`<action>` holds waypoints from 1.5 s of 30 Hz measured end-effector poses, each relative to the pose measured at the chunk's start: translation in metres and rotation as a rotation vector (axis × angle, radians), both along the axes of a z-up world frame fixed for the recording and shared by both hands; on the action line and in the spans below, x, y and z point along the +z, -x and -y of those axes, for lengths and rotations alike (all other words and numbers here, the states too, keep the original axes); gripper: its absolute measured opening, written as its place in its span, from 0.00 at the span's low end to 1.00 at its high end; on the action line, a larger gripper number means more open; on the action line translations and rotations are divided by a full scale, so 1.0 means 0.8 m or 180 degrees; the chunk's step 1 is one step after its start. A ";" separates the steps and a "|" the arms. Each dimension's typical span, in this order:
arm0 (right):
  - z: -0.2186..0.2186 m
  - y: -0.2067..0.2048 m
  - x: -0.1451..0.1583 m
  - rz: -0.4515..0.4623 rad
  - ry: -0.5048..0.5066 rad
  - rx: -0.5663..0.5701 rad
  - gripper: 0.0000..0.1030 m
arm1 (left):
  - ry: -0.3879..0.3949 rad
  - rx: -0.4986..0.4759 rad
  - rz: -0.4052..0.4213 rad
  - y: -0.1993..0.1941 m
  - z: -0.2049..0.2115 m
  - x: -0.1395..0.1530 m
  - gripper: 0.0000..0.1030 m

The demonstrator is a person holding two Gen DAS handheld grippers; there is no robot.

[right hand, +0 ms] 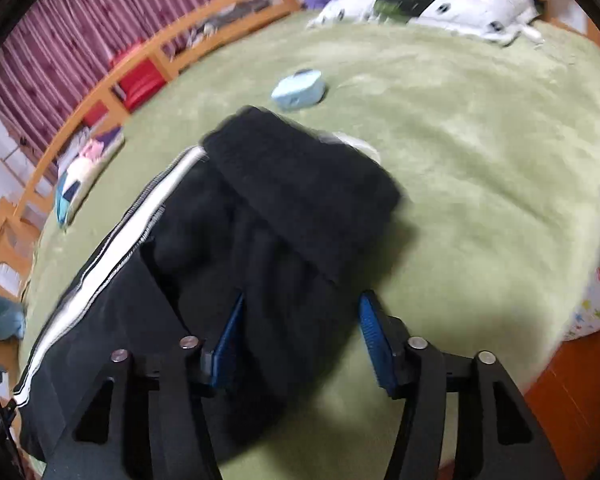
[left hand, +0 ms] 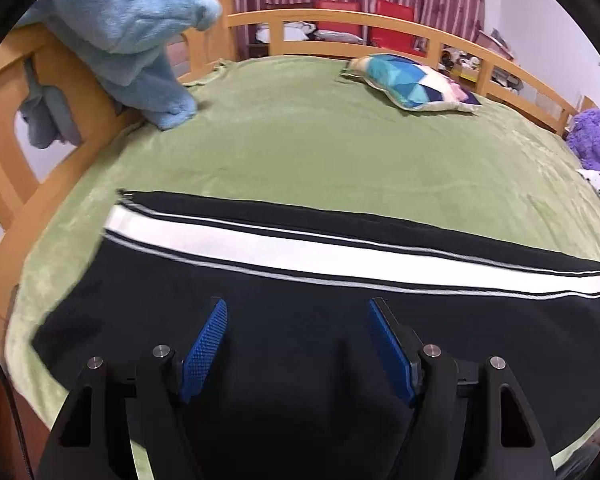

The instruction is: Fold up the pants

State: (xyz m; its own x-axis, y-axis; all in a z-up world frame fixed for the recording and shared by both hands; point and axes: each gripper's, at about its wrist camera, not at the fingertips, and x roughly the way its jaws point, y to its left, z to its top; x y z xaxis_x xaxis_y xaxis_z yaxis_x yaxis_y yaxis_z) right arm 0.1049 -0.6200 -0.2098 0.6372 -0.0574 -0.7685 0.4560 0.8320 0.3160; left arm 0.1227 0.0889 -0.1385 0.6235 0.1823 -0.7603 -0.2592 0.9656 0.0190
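My pants (left hand: pixel 284 320) lie flat on the green blanket (left hand: pixel 300 148), black with a white side stripe (left hand: pixel 284 252). In the left view they fill the lower half of the frame, their long axis running left to right, with the stripe along the far edge. My left tongs (left hand: pixel 298 344) are spread open over plain black cloth at bottom centre, gripping nothing; I cannot tell whether the tips touch the fabric.

In the right view the pants (right hand: pixel 204 264) run from the lower left up toward the centre, where a wide ribbed band (right hand: pixel 300 192), which I take for the waist, crosses their end. My right tongs (right hand: pixel 300 340) are open too, empty, over the near edge of the cloth just below that band, the right finger above bare blanket.

So the pants lie crosswise in front of me: my right tongs are nearer the banded end, my left farther along the legs. Judging from this, the coming fold turns on that long axis: either near edge over to the stripe, or one end carried along it to the other.

A small blue case (right hand: pixel 298 90) sits beyond the band, apart from it.
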 end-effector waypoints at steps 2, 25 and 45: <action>-0.011 0.015 0.016 0.0037 0.0076 -0.0016 0.58 | -0.0006 0.0063 0.0038 0.009 -0.026 0.003 0.68; -0.420 -0.033 0.086 0.0416 -0.0030 0.1444 0.58 | 0.0300 0.0116 -0.0242 -0.119 -0.238 -0.043 0.17; -0.456 -0.044 0.043 0.0048 0.0158 0.1630 0.58 | 0.0819 -0.0257 0.0143 -0.057 -0.220 -0.001 0.65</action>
